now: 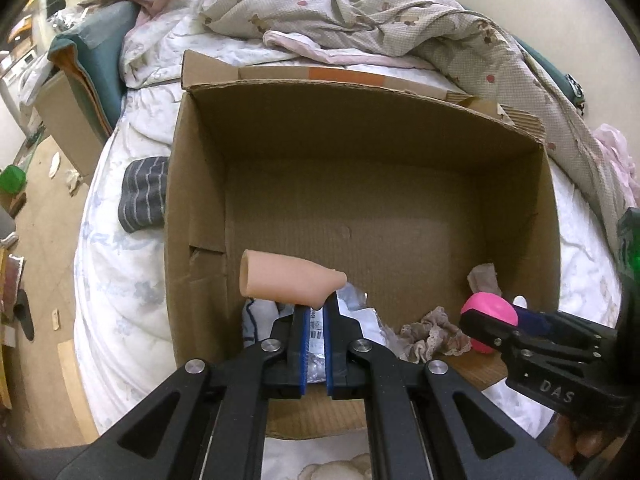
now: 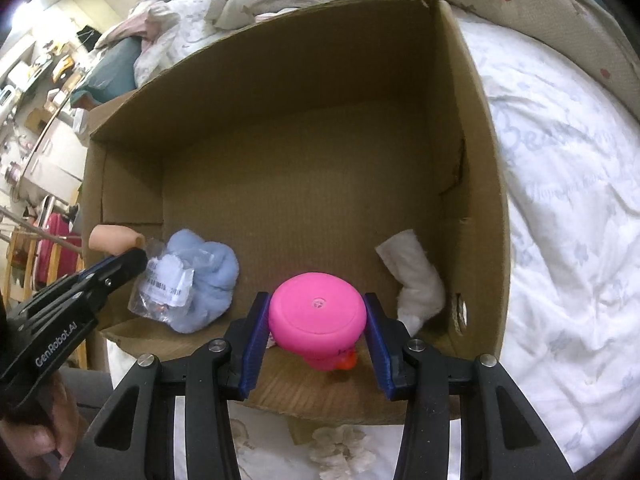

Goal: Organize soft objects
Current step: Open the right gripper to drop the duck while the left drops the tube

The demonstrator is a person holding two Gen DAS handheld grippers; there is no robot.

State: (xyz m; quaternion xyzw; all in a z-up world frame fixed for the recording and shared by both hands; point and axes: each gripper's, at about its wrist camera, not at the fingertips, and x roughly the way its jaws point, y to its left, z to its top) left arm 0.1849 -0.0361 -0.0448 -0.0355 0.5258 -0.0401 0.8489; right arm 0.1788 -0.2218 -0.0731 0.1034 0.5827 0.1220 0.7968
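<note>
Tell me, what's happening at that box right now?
Left gripper shut on tan tube. Right gripper shut on pink toy. Both over the cardboard box. Nothing in the way.

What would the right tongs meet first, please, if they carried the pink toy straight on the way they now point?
Probably the bare corrugated floor of the brown cardboard box: the right tongs, shut on the round pink rubber toy, point down into it with nothing between, though depth is unclear.
</note>
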